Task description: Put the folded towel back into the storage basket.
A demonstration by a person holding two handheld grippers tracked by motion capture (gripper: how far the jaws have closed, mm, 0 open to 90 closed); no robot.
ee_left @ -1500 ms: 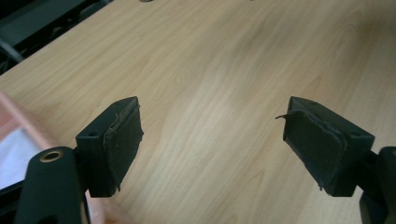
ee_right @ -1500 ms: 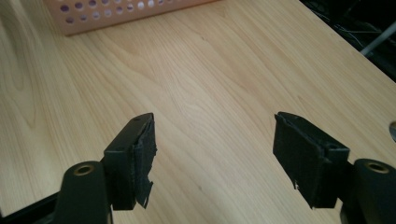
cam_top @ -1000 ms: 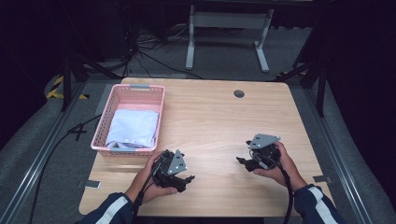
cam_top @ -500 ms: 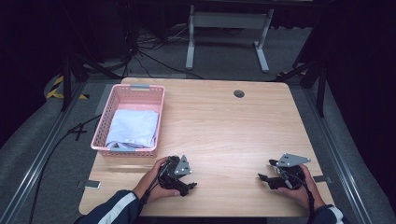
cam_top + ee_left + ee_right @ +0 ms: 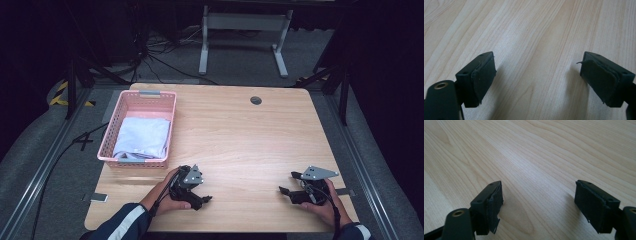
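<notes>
Both grippers are resting low on the tabletop [image 5: 240, 135]: left gripper [image 5: 199, 196] and right gripper [image 5: 289, 187], fingers just opening and empty, having withdrawn from the folded cloth [image 5: 142, 137] lying in the pink basket [image 5: 111, 134], suggesting completed placement.

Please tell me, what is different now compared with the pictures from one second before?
The right gripper went out to the table's right side and nearer the front edge. The left gripper came slightly nearer the front edge. Both have just been opening, nothing between the jaws. The pink basket and folded cloth stayed put.
</notes>
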